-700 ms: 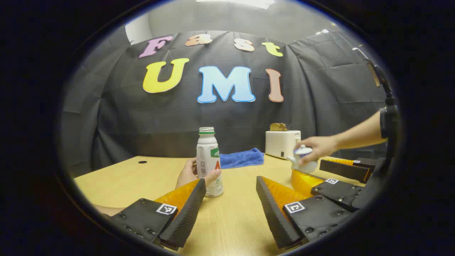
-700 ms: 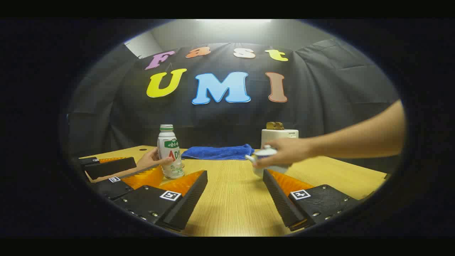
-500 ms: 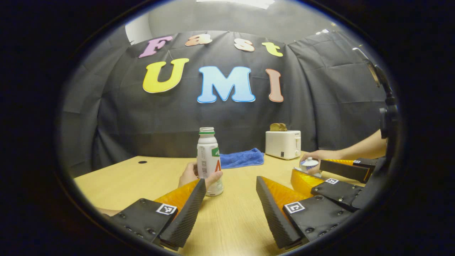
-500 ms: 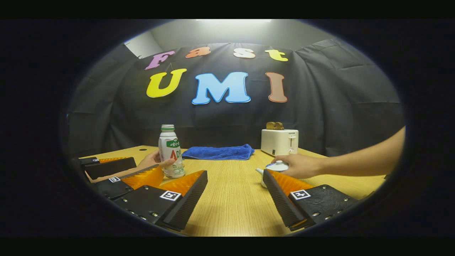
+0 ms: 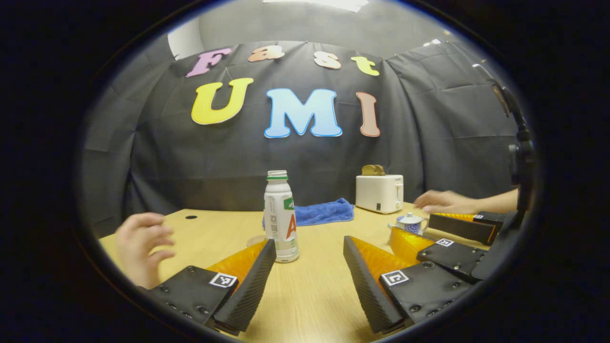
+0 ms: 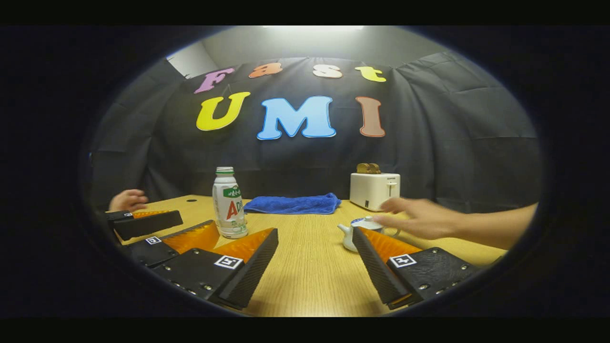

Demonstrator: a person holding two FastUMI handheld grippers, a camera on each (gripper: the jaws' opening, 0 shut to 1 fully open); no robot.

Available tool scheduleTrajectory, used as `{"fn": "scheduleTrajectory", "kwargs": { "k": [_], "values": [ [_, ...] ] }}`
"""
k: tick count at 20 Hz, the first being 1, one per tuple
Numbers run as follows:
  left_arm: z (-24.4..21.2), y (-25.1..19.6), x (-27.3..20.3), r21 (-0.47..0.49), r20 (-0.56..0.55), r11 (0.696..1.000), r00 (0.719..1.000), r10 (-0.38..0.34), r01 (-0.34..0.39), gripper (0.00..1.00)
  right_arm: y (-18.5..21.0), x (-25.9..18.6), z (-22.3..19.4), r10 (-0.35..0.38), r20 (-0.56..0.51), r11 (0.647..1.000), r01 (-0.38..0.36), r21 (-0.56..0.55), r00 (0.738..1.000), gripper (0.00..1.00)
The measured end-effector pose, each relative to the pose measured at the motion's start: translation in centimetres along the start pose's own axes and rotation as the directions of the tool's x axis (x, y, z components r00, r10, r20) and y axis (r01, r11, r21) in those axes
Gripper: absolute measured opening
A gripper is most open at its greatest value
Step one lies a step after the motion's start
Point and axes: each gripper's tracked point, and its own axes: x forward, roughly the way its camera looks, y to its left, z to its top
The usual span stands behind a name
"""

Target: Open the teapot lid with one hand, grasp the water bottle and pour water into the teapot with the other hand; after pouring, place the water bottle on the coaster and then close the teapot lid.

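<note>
Teapot [image 6: 358,232], lid on, sits at lower right of the right gripper view; the water bottle [image 5: 281,216] stands upright at centre of the left gripper view. Both left gripper [image 5: 309,278] and right gripper [image 6: 314,267] rest spread wide, holding nothing, apparently staged facing their targets.

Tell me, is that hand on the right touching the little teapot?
Apart. In the left gripper view, the hand hovers behind the teapot, with bare table between.
</note>
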Motion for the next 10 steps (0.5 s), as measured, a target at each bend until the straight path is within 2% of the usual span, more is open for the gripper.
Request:
{"fn": "scheduleTrajectory", "kwargs": {
  "k": [10],
  "values": [
    [-0.03,-0.05,0.04,0.001,-0.001,1.0,1.0,-0.001,0.001,1.0,-0.05,0.05,-0.02,-0.002,-0.001,1.0,0.002,0.001,1.0,0.96]
  ]
}}
